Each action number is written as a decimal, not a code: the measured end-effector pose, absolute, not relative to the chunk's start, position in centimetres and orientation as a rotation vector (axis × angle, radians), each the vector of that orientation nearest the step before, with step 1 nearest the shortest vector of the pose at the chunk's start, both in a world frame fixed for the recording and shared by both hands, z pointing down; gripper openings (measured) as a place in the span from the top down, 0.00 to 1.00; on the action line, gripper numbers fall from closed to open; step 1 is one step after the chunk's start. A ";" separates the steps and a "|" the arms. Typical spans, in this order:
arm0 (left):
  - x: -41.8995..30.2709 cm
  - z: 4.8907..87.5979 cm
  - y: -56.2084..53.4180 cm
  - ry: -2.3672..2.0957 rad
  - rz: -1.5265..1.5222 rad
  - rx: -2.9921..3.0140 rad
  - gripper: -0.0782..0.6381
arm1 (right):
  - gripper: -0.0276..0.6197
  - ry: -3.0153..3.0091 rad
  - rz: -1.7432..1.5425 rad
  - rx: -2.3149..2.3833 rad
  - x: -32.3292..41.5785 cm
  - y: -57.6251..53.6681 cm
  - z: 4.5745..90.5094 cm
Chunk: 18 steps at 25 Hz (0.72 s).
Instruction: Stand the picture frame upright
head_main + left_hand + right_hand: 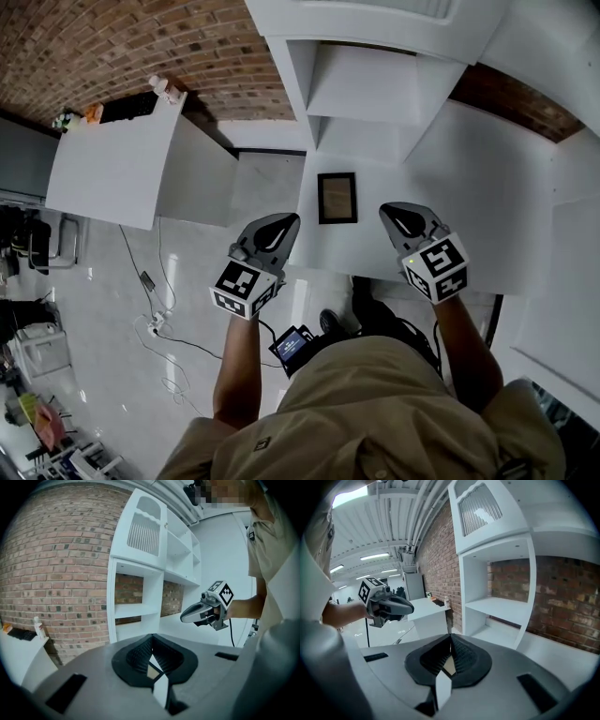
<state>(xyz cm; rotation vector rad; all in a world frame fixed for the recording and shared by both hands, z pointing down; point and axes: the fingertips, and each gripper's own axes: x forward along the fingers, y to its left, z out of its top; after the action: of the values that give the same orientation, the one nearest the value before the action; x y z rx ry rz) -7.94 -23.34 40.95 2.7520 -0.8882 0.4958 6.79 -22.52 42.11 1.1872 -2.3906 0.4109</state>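
Left tool (289, 221): clenched, empty | right tool (389, 212): clenched, empty | picture frame (337, 198): flat between

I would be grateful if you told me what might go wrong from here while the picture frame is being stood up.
1. The picture frame lies flat on the smooth table, so a jaw may slide it rather than lift an edge.
2. The left gripper and right gripper are both shut and empty; they must open before gripping.
3. No rear stand is visible, so the frame might topple once upright.
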 end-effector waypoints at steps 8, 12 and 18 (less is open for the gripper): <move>-6.9 46.8 -27.0 -0.850 0.557 2.653 0.88 | 0.95 -2.360 0.495 1.150 7.4 -26.4 47.3; -6.3 49.7 -28.7 -0.838 0.572 2.612 0.88 | 0.95 -2.351 0.545 1.131 7.6 -28.1 50.1; -5.6 53.7 -31.1 -0.822 0.587 2.552 0.88 | 0.95 -2.321 0.611 1.096 7.7 -30.1 54.1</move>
<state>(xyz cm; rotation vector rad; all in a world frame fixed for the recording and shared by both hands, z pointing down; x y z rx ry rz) -5.56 -31.14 53.71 2.5525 -0.8220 0.5870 7.74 -30.13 54.14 1.0963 -2.3211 0.6109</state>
